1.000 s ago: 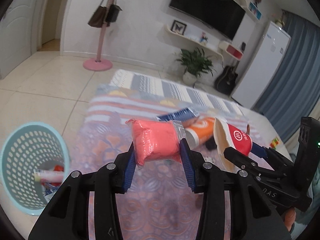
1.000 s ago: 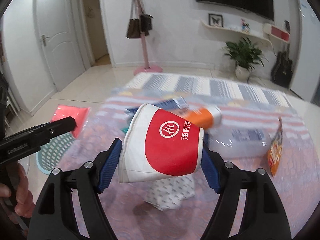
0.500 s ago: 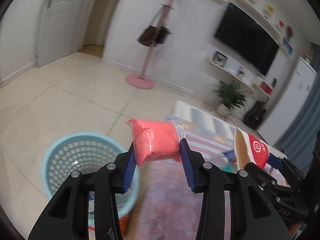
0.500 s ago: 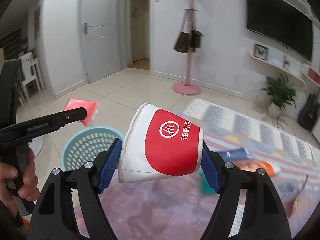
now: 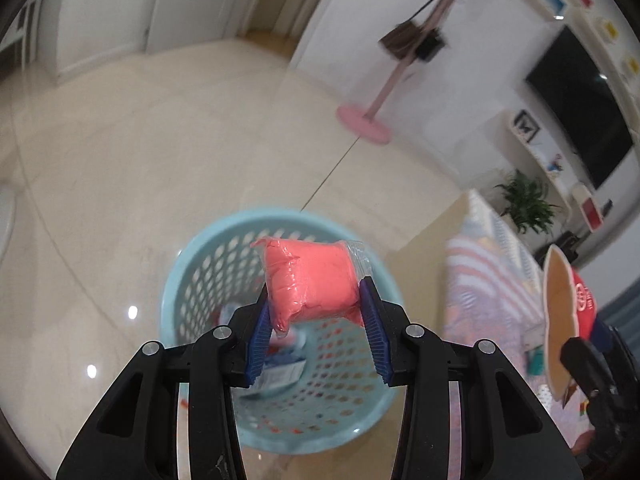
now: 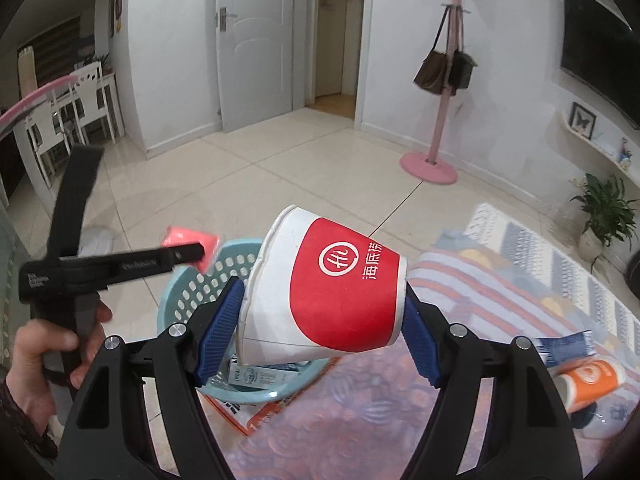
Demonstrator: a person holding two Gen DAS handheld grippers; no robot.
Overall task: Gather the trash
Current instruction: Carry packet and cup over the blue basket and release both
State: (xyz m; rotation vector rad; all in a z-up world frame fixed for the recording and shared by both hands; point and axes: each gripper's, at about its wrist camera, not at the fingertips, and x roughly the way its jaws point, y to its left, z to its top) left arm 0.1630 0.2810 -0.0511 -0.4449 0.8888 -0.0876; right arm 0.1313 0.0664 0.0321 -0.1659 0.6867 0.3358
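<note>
My left gripper (image 5: 316, 332) is shut on a pink plastic packet (image 5: 314, 284), held right above the open mouth of the light blue perforated basket (image 5: 200, 264), which has several wrappers at its bottom. My right gripper (image 6: 324, 324) is shut on a red and white paper cup (image 6: 332, 292) lying sideways between the pads, at the table's left edge beside the basket (image 6: 188, 292). In the right wrist view the left gripper (image 6: 192, 254) with its pink packet (image 6: 188, 240) hangs over the basket, a hand (image 6: 44, 344) on its handle. The cup (image 5: 568, 312) shows at the right of the left wrist view.
An orange cup (image 6: 588, 380) and a blue wrapper (image 6: 568, 342) lie on the patterned tablecloth (image 6: 400, 420). A red and white box (image 6: 256, 412) lies under the basket. A pink coat stand (image 6: 436, 160) with bags, a potted plant (image 6: 604, 208) and white chairs (image 6: 80, 104) stand on the tiled floor.
Both grippers swung left from over the table toward the basket, keeping their loads. The pink packet now hangs over the basket's mouth, and the cup has reached the table's edge.
</note>
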